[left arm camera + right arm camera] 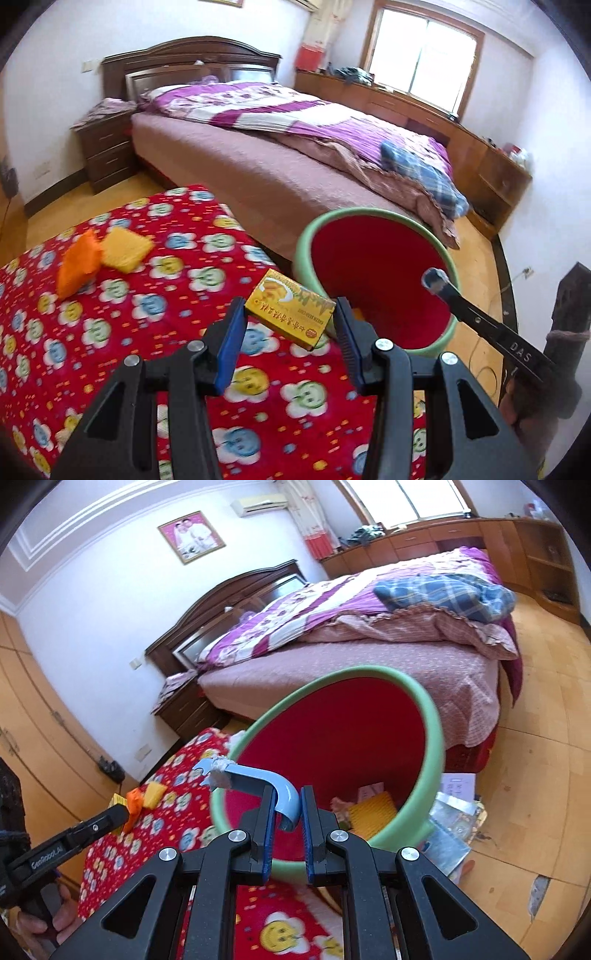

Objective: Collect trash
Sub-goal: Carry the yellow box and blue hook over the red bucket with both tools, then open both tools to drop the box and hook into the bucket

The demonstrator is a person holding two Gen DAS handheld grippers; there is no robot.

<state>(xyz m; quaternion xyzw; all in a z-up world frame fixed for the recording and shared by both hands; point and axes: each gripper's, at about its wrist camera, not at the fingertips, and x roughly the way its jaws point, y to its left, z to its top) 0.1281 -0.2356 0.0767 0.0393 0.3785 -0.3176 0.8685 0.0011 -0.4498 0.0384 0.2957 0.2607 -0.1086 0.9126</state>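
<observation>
My left gripper (290, 314) is shut on a yellow cardboard box (290, 314) and holds it above the red flowered cloth, just left of the green bin (306, 236) with a red inside. My right gripper (288, 808) is shut on the bin's blue handle (255, 779) and tilts the bin (436, 738) towards the table edge. Inside the bin lie a yellow packet (373, 808) and pink scraps. An orange packet (75, 266) and a yellow packet (125, 249) lie on the cloth at the left.
The table with the red flowered cloth (110, 332) fills the lower left. A bed (258, 155) with purple bedding stands behind the bin. Papers and foil packets (450, 812) lie on the wooden floor beside the bin. A nightstand (105, 147) stands by the bed's head.
</observation>
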